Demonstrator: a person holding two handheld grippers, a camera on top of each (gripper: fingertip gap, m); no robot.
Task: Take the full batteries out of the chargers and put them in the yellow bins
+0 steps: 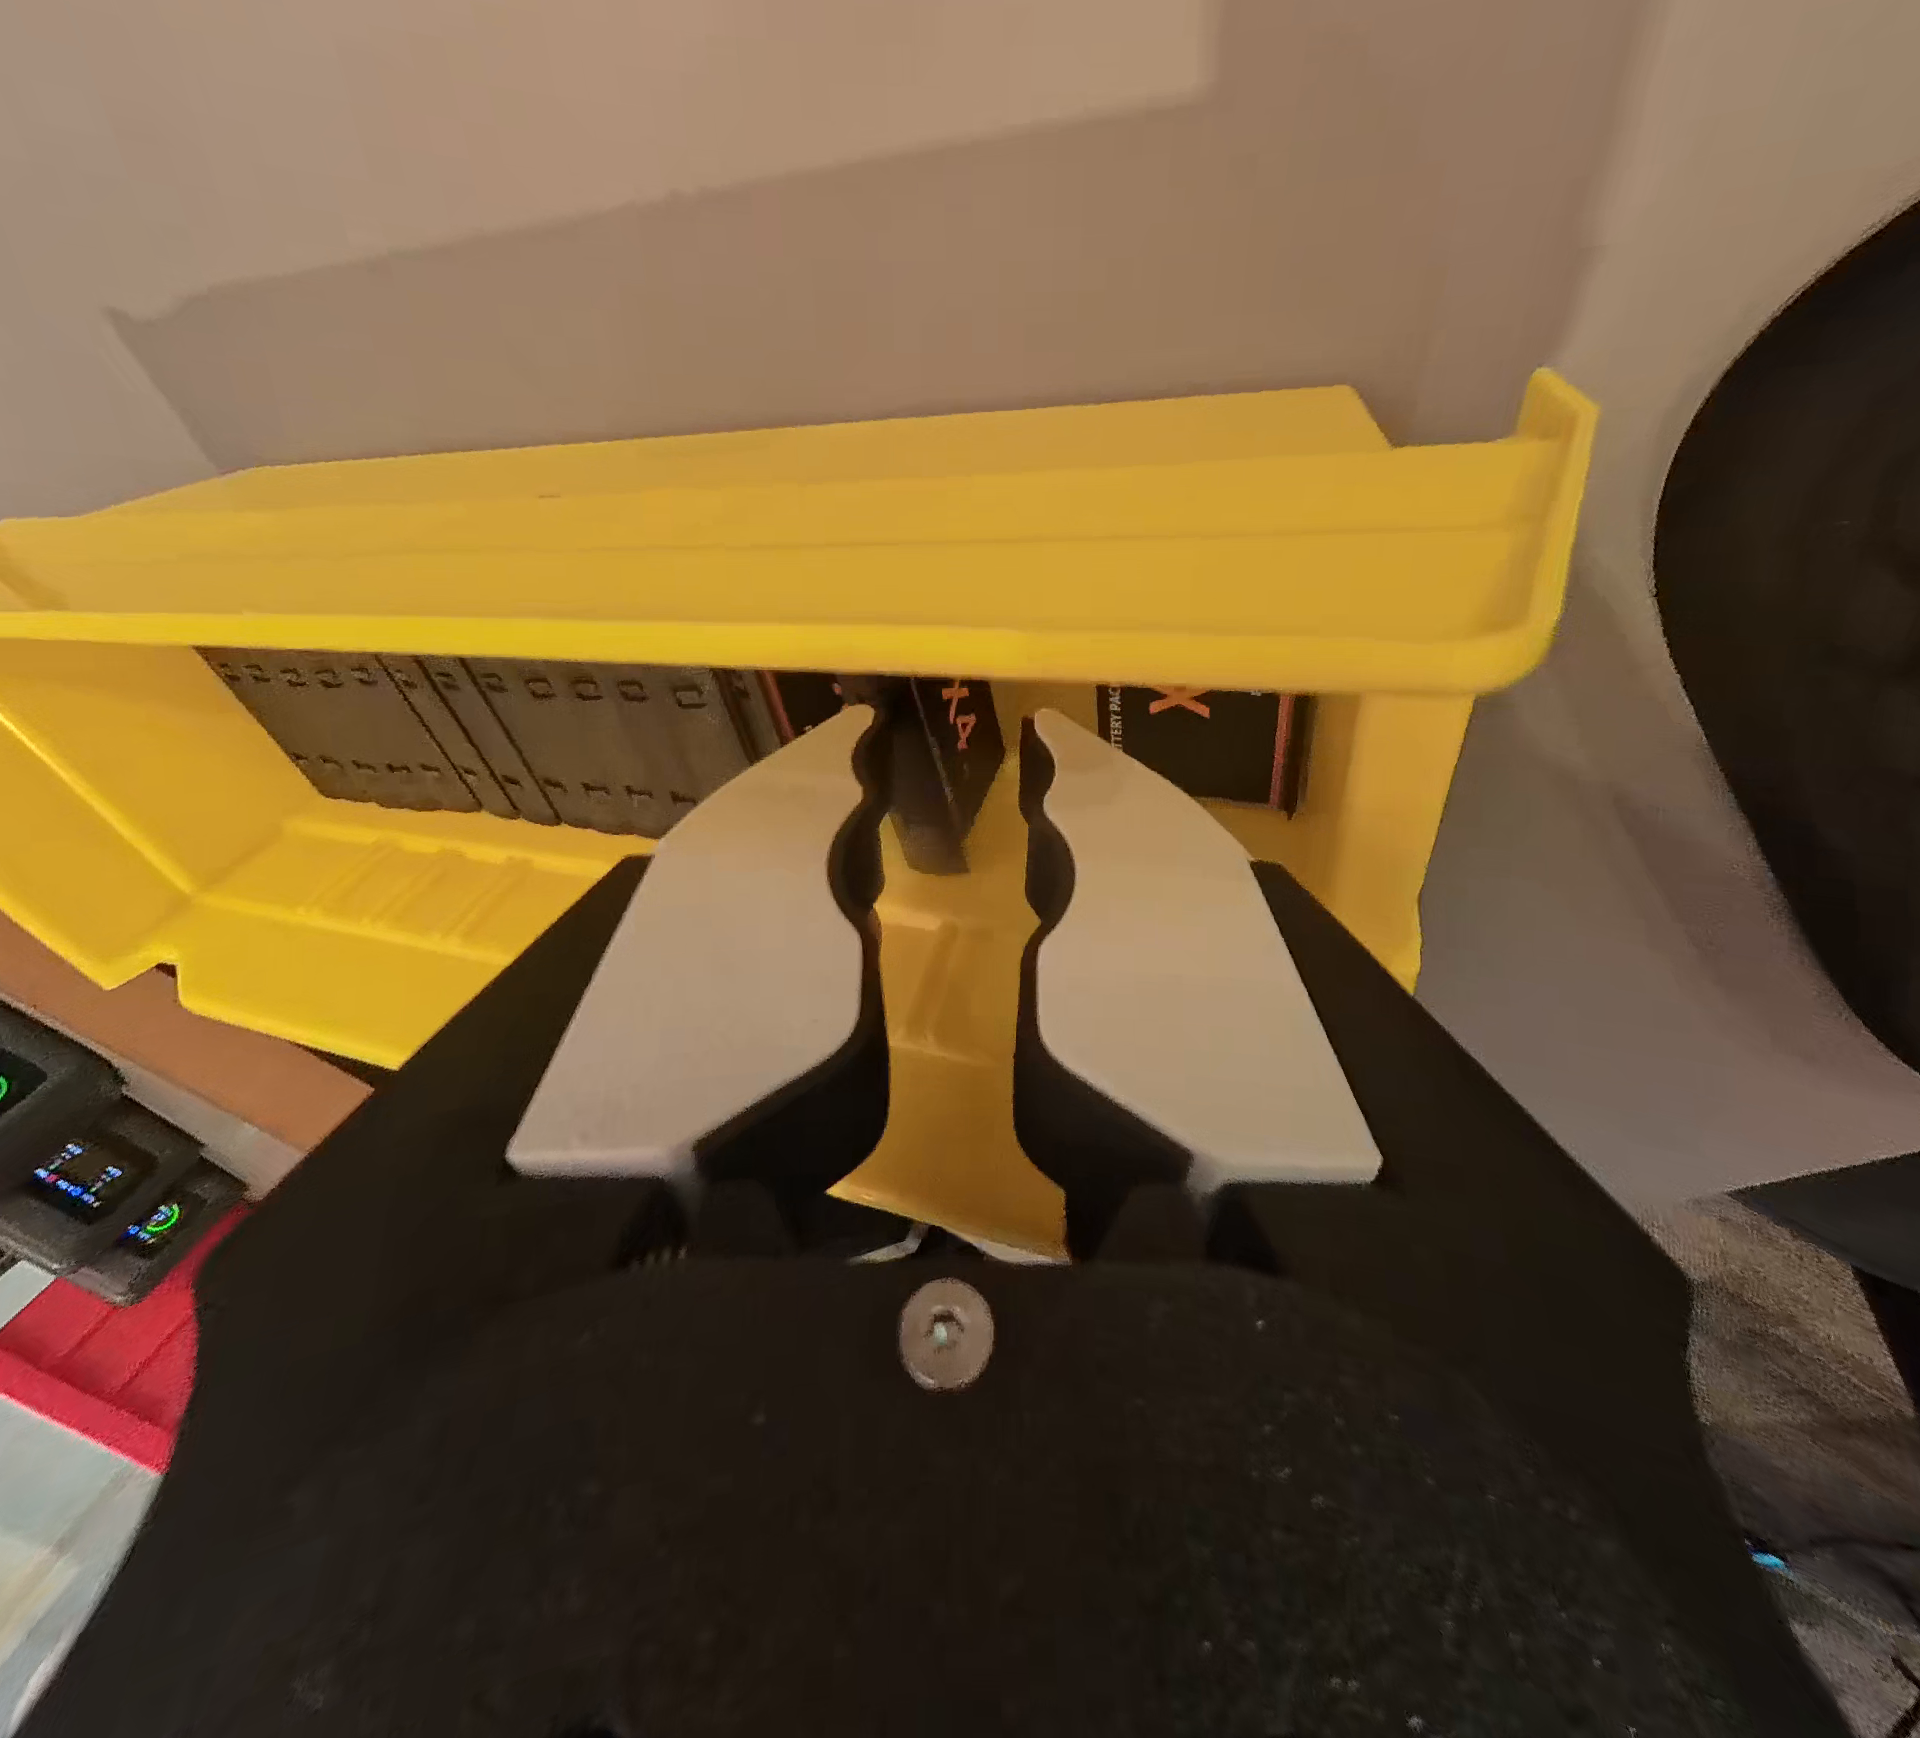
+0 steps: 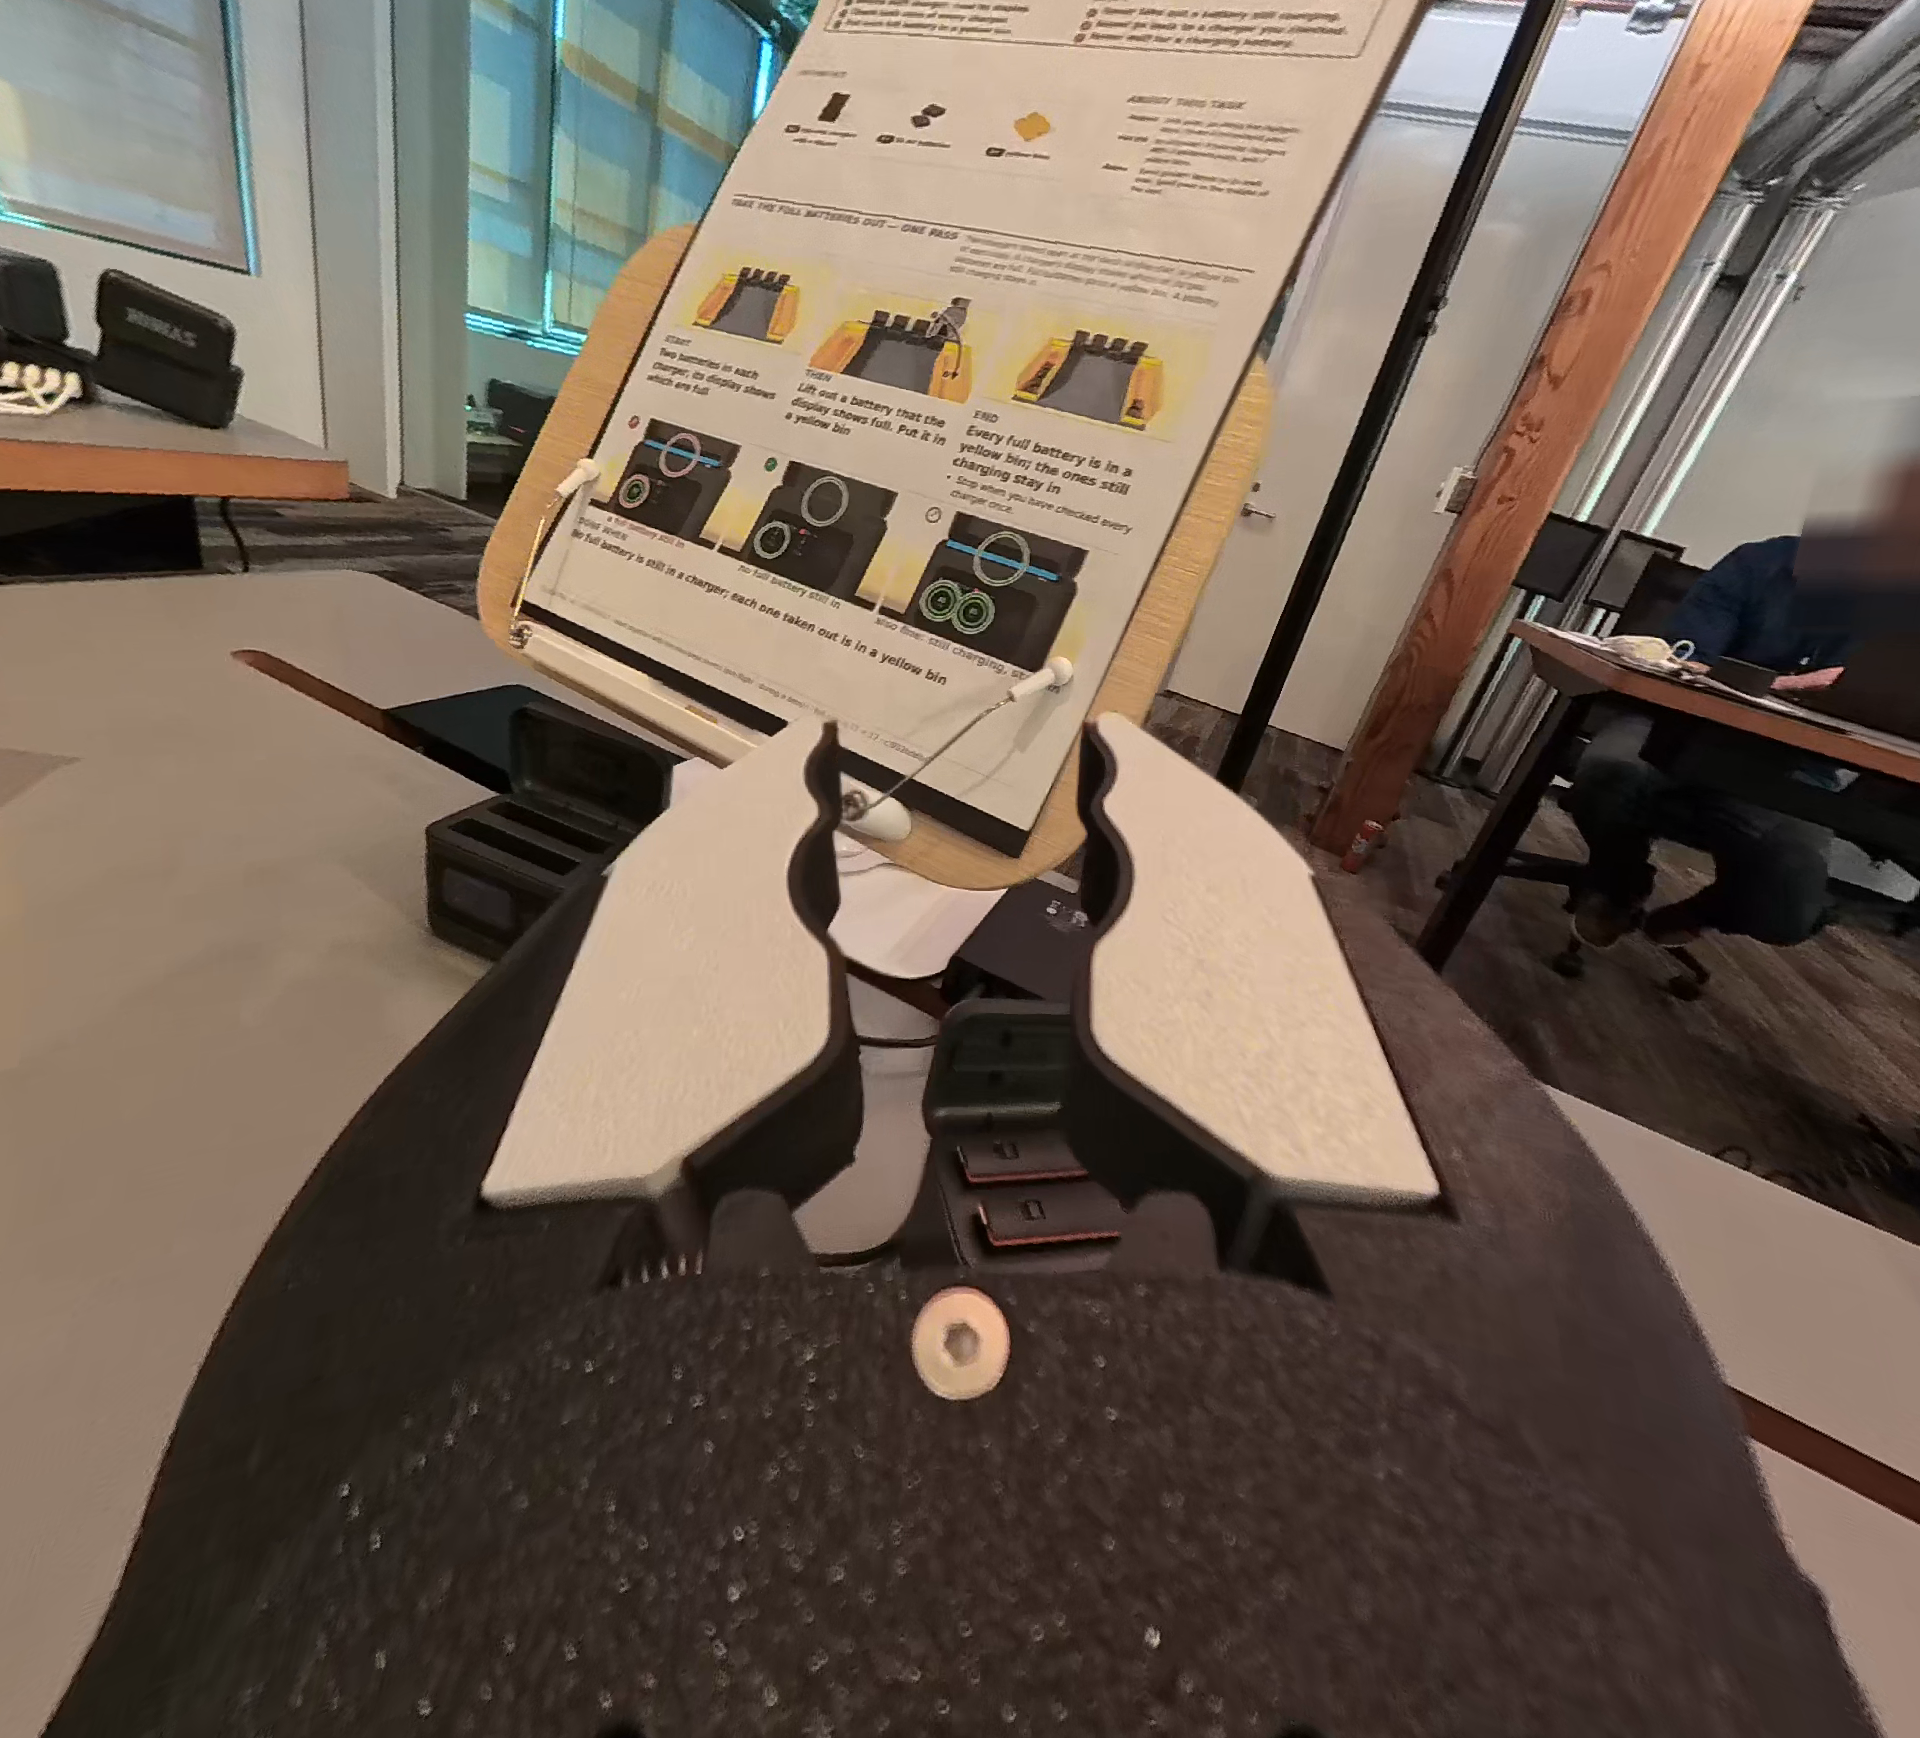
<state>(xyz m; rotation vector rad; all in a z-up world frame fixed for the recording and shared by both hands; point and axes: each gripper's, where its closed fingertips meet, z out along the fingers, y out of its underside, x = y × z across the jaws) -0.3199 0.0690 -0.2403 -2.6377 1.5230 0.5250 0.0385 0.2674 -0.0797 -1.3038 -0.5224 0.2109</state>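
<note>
Left wrist view: the left gripper (image 1: 945, 727) reaches into the yellow bin (image 1: 727, 566), fingers (image 1: 727, 940) parted around a black battery (image 1: 940, 784) without clear contact. The right gripper (image 2: 956, 738) hangs open and empty above a charger (image 2: 1013, 1158).

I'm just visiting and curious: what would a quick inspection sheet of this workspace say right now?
Surface: pale table.
Job's things: yellow bin with dark batteries standing inside; one battery between the left hand-held gripper fingertips, grip unclear; open chargers, one with batteries in its slots.
Clutter: instruction sheet on a wooden stand.
Grippers: right hand-held gripper open, empty.
Cables: thin cable beside a charger.
Surroundings: windows, a seated person at a desk.
</note>
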